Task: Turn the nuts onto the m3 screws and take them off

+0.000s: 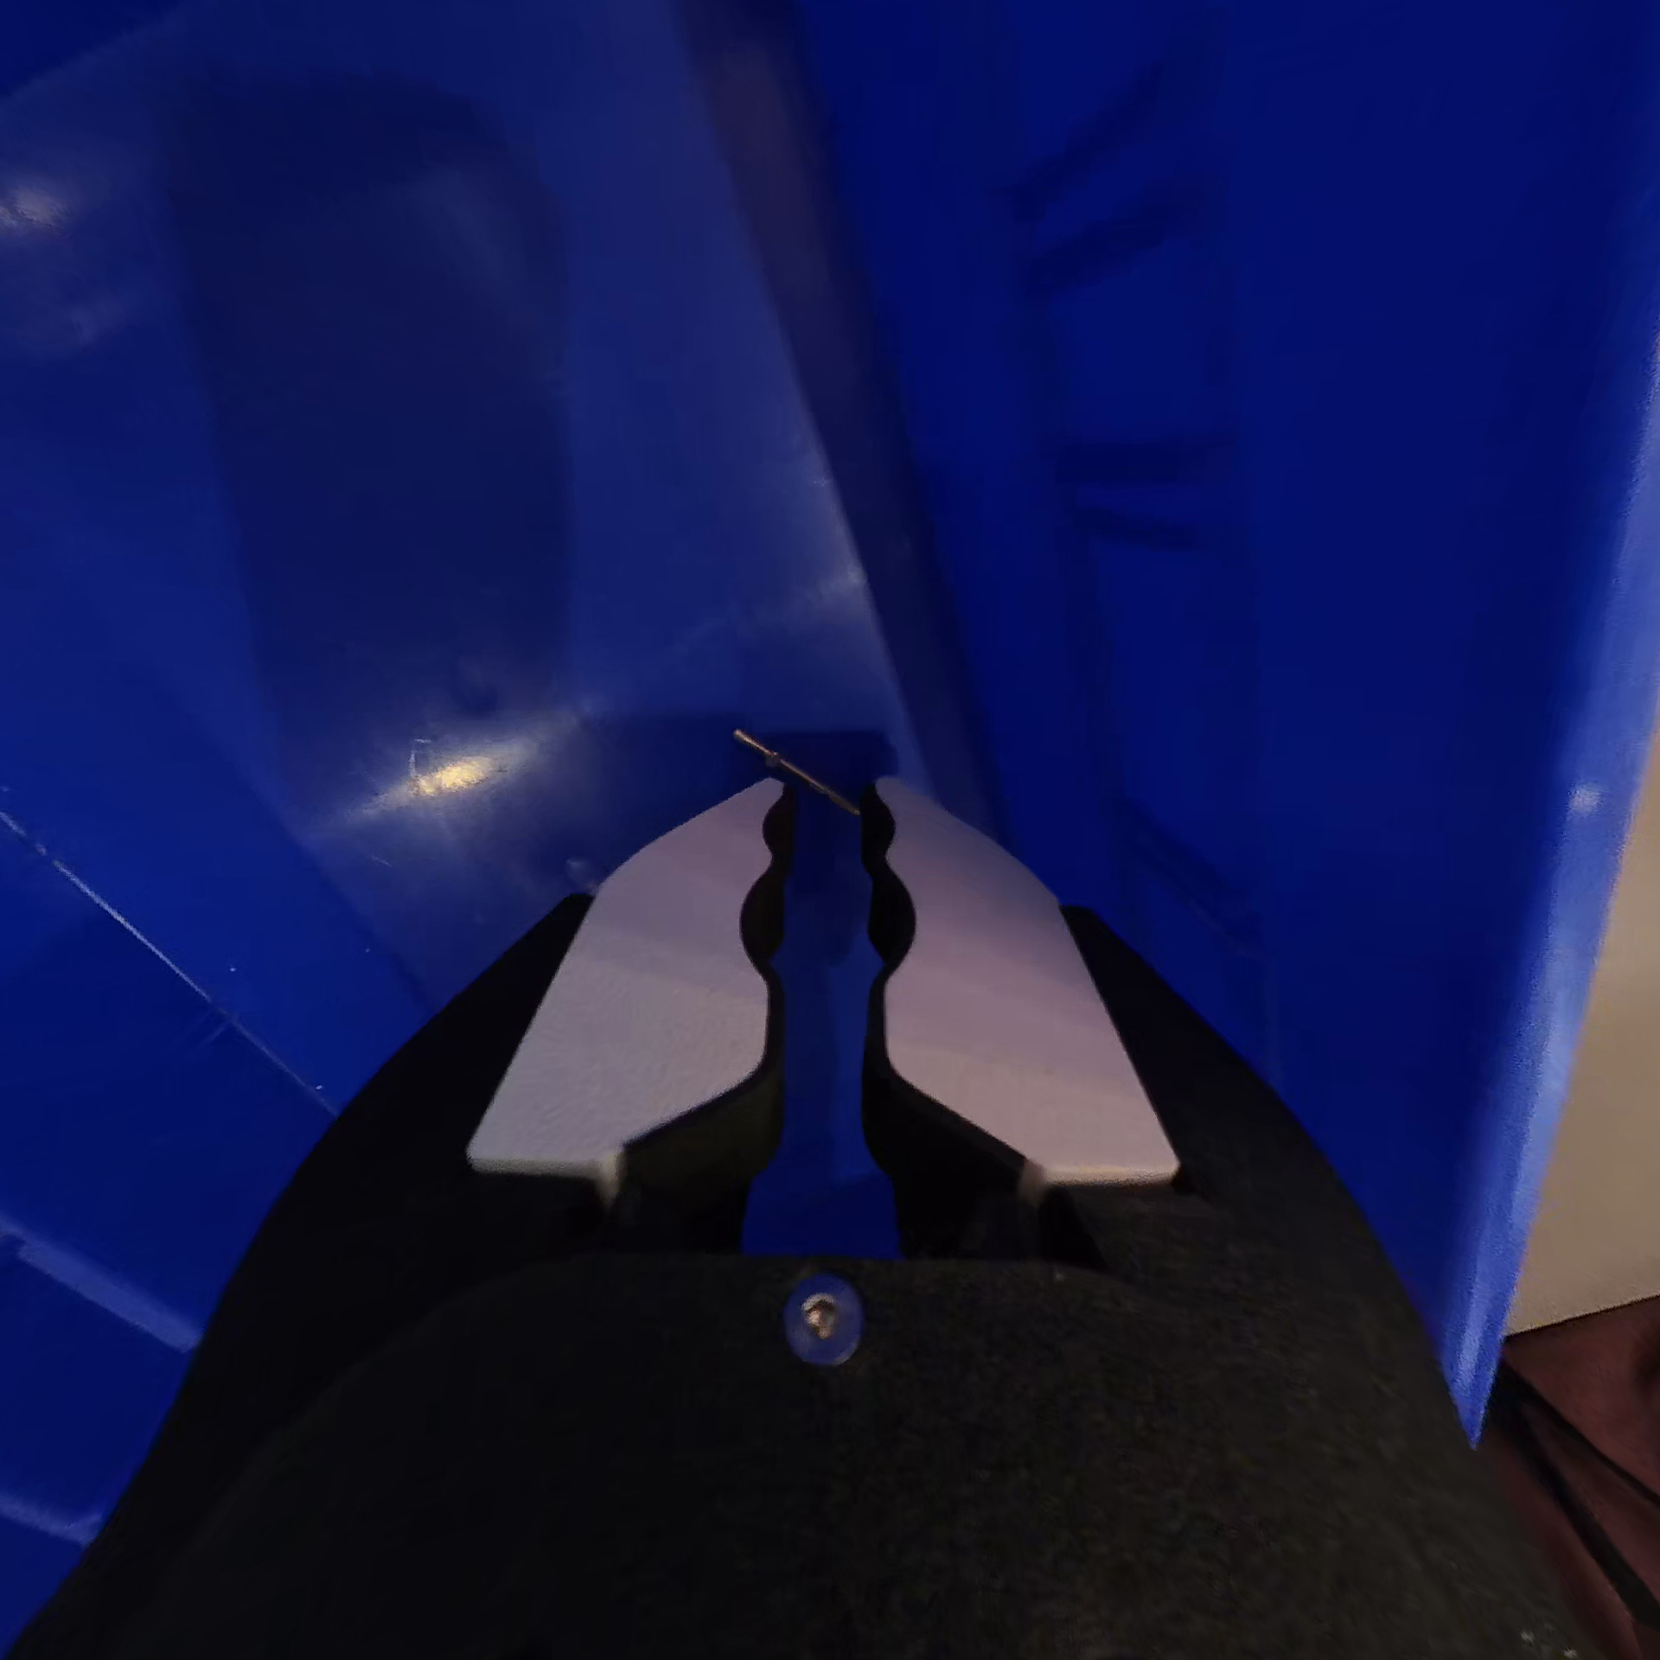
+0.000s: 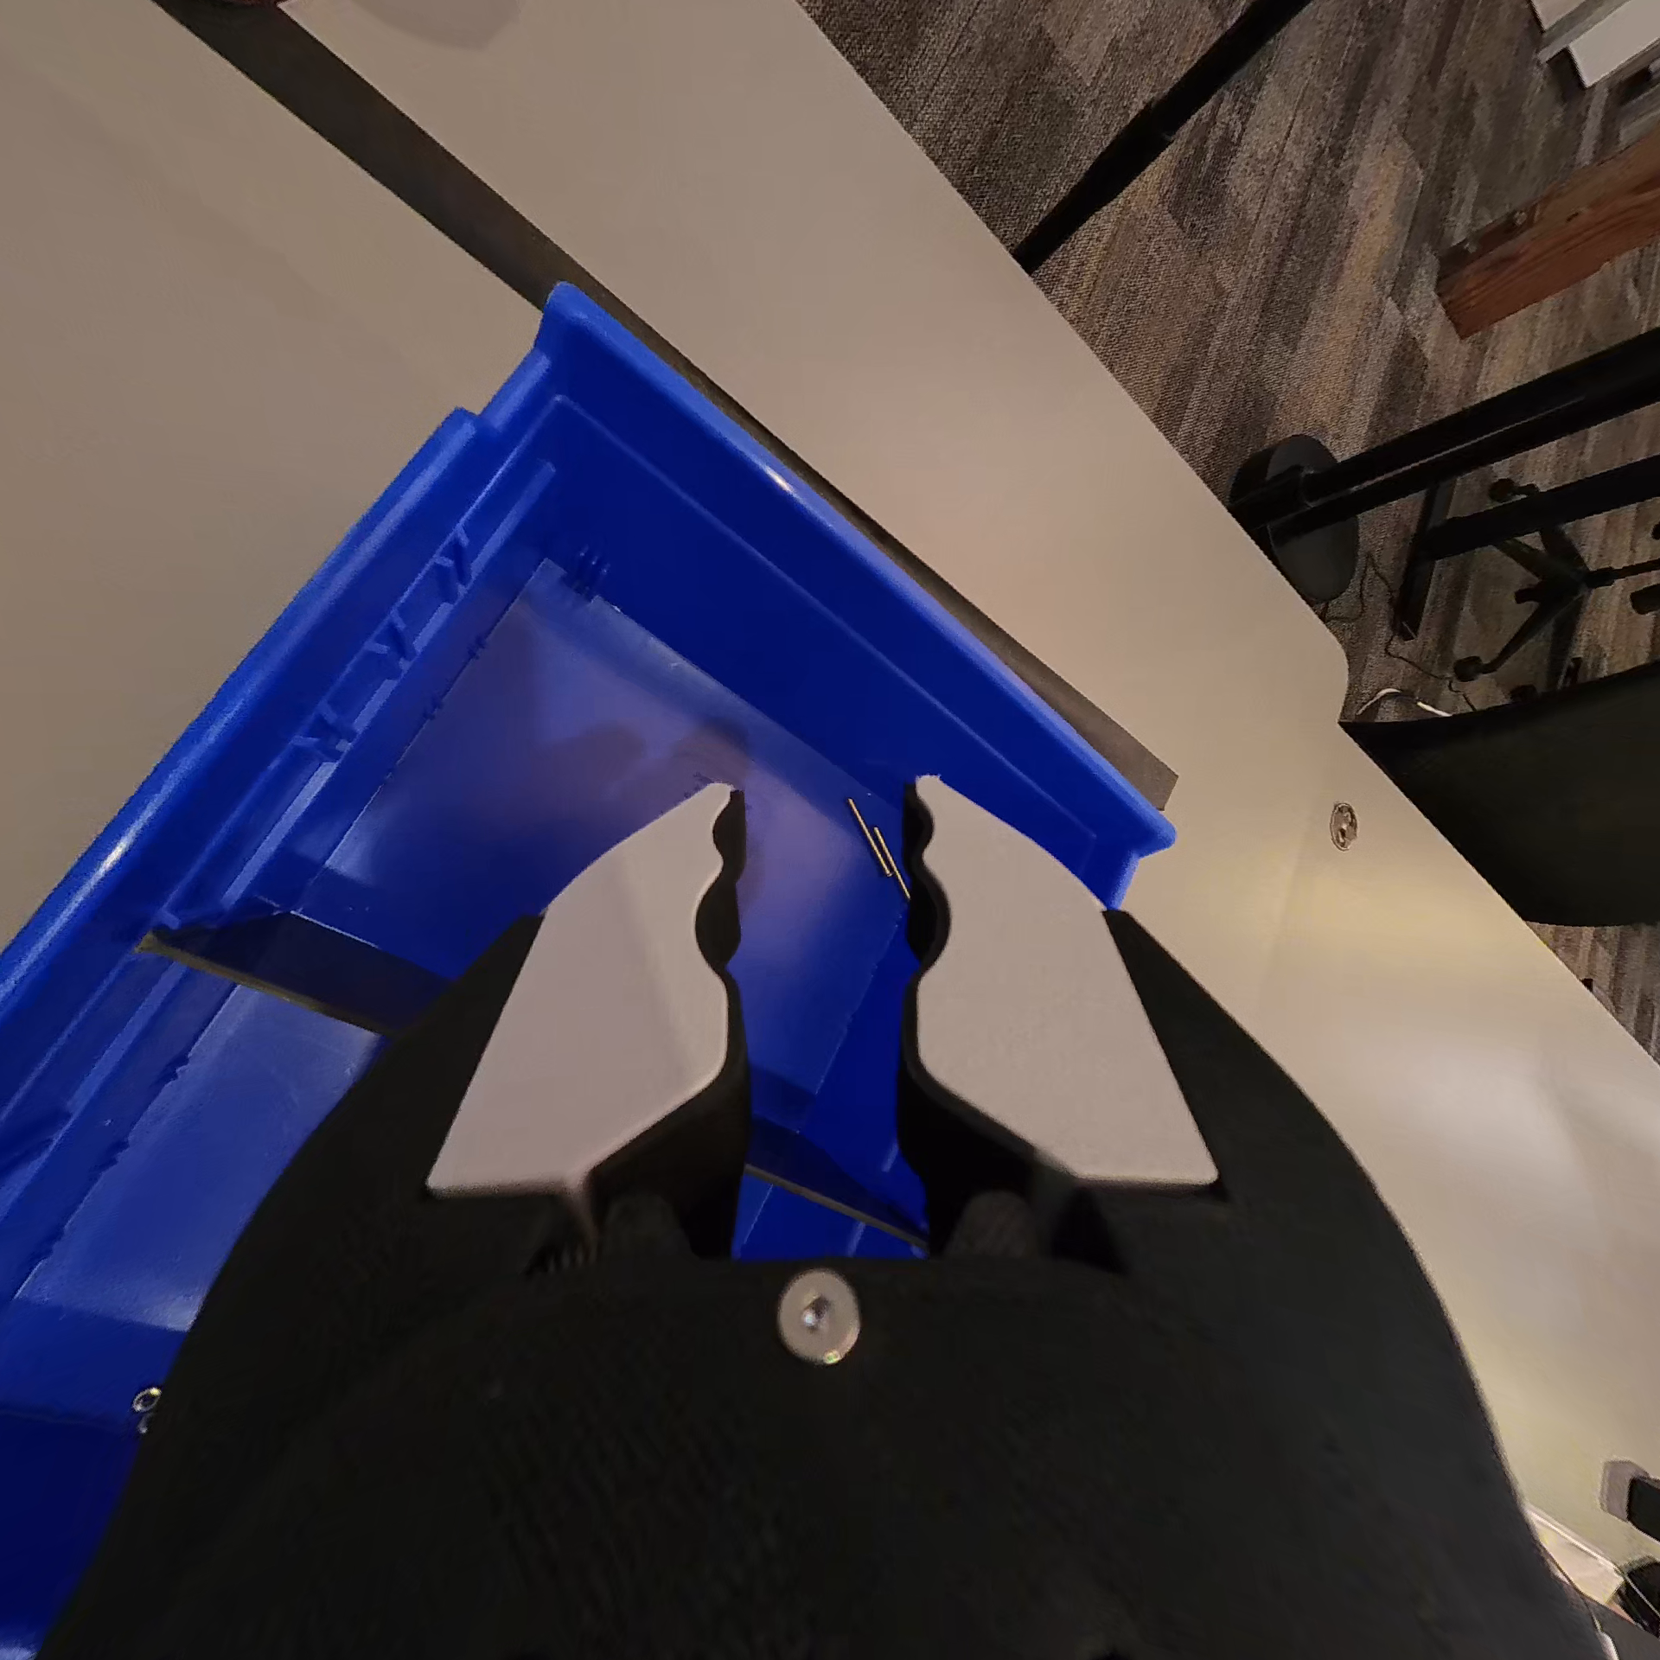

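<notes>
Left gripper [image 1: 825, 790], deep inside the blue bin [image 1: 449, 449], jaws a narrow gap apart, holding nothing; a thin screw [image 1: 795, 772] lies slantwise on the bin floor just beyond its tips. Right gripper [image 2: 825, 799], above the bin [image 2: 683, 503], jaws moderately apart and empty; two thin screws [image 2: 876, 844] lie just beside its right finger [image 2: 1033, 988]. Bin rests on a white table [image 2: 988, 404].

thin screws [image 2: 878, 849] inside bin [image 2: 763, 575] on table [image 2: 1033, 431]
</notes>
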`<move>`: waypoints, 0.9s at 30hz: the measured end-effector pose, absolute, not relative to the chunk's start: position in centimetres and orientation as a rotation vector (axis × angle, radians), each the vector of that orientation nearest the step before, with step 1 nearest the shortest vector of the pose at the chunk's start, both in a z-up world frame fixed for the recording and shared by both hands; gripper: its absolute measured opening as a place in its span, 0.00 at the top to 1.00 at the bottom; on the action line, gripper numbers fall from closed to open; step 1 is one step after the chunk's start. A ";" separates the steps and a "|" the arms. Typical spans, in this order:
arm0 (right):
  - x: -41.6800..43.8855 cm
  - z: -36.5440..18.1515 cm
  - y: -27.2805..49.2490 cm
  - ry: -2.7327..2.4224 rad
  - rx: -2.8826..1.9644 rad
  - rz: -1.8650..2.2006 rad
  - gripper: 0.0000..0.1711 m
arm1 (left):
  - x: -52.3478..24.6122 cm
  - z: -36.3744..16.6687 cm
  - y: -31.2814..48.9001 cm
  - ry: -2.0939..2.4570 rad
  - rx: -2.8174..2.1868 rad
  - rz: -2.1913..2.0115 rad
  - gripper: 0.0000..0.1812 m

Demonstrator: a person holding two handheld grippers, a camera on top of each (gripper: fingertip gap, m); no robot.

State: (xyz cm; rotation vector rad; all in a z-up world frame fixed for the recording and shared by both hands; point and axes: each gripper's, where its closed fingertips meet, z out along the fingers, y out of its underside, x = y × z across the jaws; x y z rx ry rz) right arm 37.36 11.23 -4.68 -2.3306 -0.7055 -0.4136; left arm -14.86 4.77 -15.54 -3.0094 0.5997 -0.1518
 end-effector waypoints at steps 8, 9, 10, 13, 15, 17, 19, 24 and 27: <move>37.3 -5.0 11.3 -0.731 -2.333 -0.437 0.80 | -15.9 -15.3 4.5 0.696 -3.005 -0.088 0.98; 37.2 -4.8 11.3 -0.727 -2.324 -0.440 0.80 | -15.9 -14.7 4.8 0.679 -2.980 -0.112 0.98; 37.2 -4.5 11.4 -0.721 -2.309 -0.439 0.80 | -15.8 -13.7 5.3 0.653 -2.936 -0.147 0.98; 36.5 -2.9 11.6 -0.694 -2.242 -0.417 0.80 | -14.7 -8.5 7.0 0.595 -2.686 -0.284 0.98; 35.1 -1.2 11.7 -0.692 -2.159 -0.379 0.80 | -12.4 -3.9 7.4 0.614 -2.453 -0.425 0.99; 31.8 0.8 11.2 -0.727 -2.047 -0.250 0.80 | -8.7 0.4 6.1 0.716 -2.223 -0.625 0.99; 25.8 3.0 9.7 -0.803 -1.897 0.041 0.80 | -3.9 3.9 2.8 0.875 -2.011 -0.924 0.99; 10.8 7.6 -1.3 -1.119 -1.493 1.000 0.84 | 3.5 7.5 -4.0 1.151 -1.679 -1.255 0.99; 7.9 9.1 -4.7 -1.140 -1.368 1.215 0.84 | 5.7 7.0 -5.9 1.225 -1.653 -1.292 0.99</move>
